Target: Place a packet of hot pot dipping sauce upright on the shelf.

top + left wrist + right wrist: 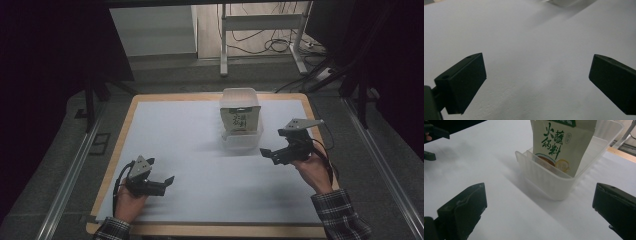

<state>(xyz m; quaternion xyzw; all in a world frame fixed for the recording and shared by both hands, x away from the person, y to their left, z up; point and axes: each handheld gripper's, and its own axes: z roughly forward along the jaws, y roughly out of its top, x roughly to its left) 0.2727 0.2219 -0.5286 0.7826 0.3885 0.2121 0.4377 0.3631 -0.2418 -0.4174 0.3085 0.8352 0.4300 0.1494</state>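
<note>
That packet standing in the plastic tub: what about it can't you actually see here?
- Packet top: cut off by the right gripper view's upper edge.
- Its bottom: blurred behind the translucent tub wall.
- Its print: too small to read in the high view.
- Its back: faces away in both views.

Plaid sleeves, black grippers

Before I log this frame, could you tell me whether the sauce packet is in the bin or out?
In. The packet stands upright inside the translucent bin, its lower edge behind the bin's near wall and its top rising above the rim.
</note>
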